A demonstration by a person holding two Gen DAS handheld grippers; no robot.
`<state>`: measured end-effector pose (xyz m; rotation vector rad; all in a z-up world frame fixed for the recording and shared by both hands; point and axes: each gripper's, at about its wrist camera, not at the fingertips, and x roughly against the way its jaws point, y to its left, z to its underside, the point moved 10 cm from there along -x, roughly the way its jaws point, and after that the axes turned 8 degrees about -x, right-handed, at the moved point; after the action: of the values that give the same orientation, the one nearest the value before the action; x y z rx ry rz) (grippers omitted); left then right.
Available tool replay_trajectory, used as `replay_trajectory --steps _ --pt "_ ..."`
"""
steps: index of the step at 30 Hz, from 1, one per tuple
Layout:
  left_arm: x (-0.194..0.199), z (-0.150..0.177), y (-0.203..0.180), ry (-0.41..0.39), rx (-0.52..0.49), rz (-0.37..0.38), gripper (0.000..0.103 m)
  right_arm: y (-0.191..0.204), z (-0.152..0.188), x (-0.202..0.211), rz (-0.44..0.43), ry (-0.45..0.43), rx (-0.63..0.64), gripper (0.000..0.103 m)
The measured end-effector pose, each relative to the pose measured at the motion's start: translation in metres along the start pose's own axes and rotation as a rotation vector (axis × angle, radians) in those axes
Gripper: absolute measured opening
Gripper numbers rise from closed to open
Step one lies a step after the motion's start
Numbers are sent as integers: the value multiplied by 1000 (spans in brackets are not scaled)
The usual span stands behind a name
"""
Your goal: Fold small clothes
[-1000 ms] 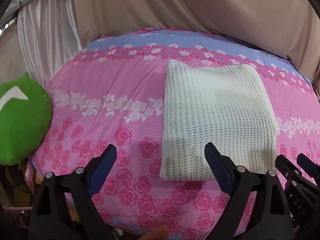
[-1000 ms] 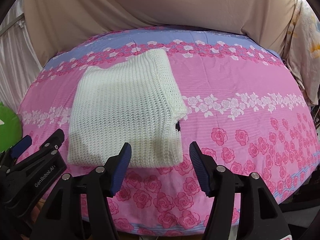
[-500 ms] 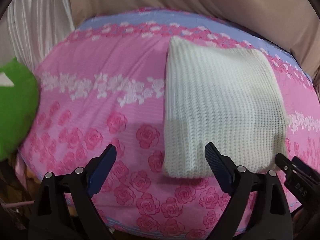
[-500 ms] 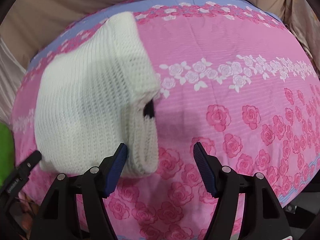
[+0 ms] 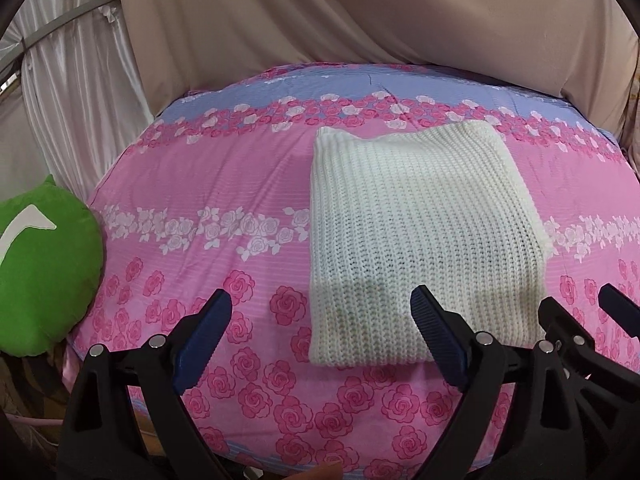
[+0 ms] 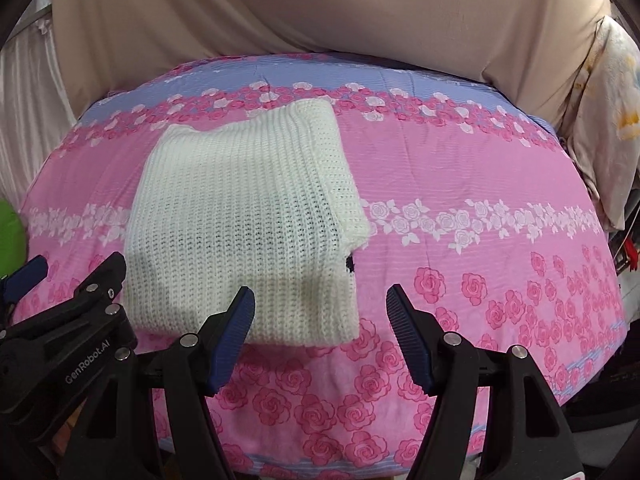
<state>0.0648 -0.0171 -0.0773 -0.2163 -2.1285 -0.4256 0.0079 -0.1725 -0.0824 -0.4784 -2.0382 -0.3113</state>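
Left wrist view: white knit sweater (image 5: 416, 240) folded flat on pink rose bedsheet (image 5: 200, 200), right of centre; left gripper (image 5: 320, 316) spread wide, empty, near hem edge. Looks soft, light, stretchy, loose knit likely to snag — best pinched at near corners through all layers. Right wrist view: sweater (image 6: 240, 224) left of centre, right gripper (image 6: 320, 312) released, empty — "GenRobot.AI" readable on left gripper body.

Rose-print bed (image 5: 224, 184) (folded sweater (image 5: 416, 232) atop)

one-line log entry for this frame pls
task: fold small clothes | left gripper: open, empty | right gripper: open, empty | sweater: folded, flat on bedsheet | contact: none
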Motion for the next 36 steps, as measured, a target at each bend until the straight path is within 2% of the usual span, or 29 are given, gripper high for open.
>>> replay_trajectory --steps 14,28,36 --pt "9 0 -1 -13 -2 -24 88 -2 5 5 -22 8 -43 66" --pt "14 2 -10 -16 -15 -16 88 -13 9 8 -12 15 -73 66" --pt "15 3 -7 -18 11 -28 88 -14 11 9 -13 21 -73 66"
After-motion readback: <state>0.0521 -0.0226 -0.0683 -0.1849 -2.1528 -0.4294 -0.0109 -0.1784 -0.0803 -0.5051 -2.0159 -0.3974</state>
